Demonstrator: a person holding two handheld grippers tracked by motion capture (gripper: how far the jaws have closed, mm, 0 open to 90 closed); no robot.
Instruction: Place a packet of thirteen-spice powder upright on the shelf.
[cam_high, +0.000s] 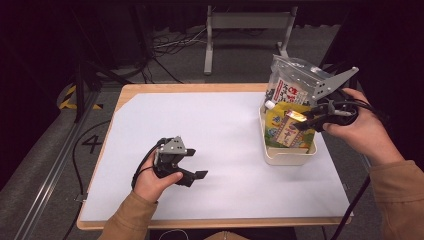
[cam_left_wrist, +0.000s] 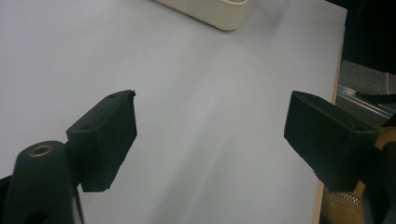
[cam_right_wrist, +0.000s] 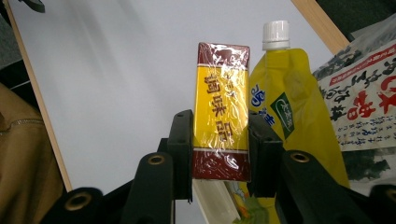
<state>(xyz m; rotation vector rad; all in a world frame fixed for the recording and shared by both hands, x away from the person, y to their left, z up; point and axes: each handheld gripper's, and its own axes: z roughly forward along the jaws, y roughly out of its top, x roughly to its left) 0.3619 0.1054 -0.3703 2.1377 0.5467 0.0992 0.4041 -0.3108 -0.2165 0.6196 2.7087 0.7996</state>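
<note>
While the right hand-held gripper (cam_right_wrist: 219, 154) has its jaws clamped on the two long sides of the yellow and maroon box (cam_right_wrist: 221, 112), we judge the step in hand to be either lifting that box out of the cream bin (cam_high: 287, 156) or setting it in; the frames do not tell us which. In the high view the box (cam_high: 295, 116) sits above the bin's right side, with the yellow spouted pouch (cam_high: 281, 129) just beside it and the printed clear bag (cam_high: 287, 86) standing at the bin's far end.

To do this well, we should keep the box upright and move it straight up or down. The film wrap looks glossy, so we expect it could slip if we ease the squeeze or tilt the wrist. The pouch leans close against the box in the right gripper view (cam_right_wrist: 292, 116), so a sideways drag may pull it along or tip it; we want clearance before any travel across the table (cam_high: 215, 145).

Our left hand-held gripper (cam_high: 194, 165) rests low over the bare white sheet, well apart from the bin, jaws spread with nothing between them (cam_left_wrist: 210, 144). We could bring it to the bin's near wall to steady it if the bin starts to shift.
</note>
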